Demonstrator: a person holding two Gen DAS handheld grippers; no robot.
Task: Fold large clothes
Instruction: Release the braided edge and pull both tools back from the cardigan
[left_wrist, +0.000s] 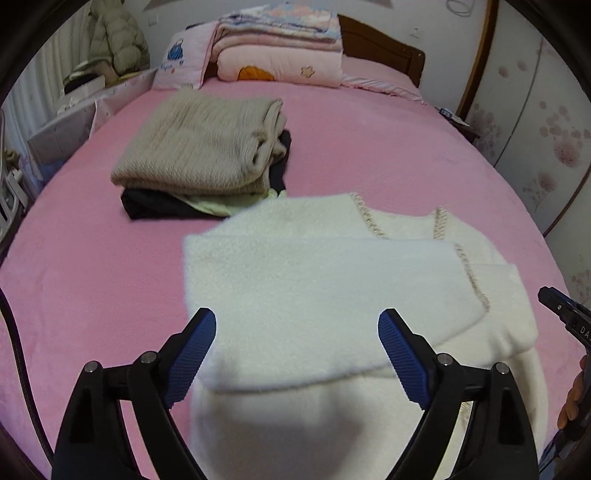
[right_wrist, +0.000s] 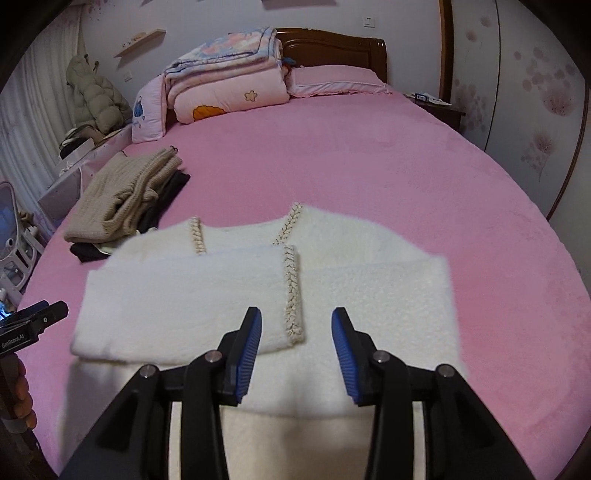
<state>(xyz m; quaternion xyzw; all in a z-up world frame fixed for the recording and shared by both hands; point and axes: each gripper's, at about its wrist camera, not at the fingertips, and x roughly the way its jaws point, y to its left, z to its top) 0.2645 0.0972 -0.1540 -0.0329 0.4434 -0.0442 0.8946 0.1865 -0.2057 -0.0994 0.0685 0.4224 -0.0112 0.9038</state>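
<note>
Your left gripper (left_wrist: 297, 321) and right gripper (right_wrist: 296, 321) both hang with jaws spread wide, holding nothing, over the white cardigan (left_wrist: 332, 280) lying on the pink bed (left_wrist: 388, 147). Both sleeves lie folded across its chest, likely to square it for a final fold. A stack (left_wrist: 199, 155) of folded clothes sits beyond it to the left, kept apart as done work. The left gripper's body reads "GenRobot.AI" (right_wrist: 13, 341); the right's shows only "DA".
</note>
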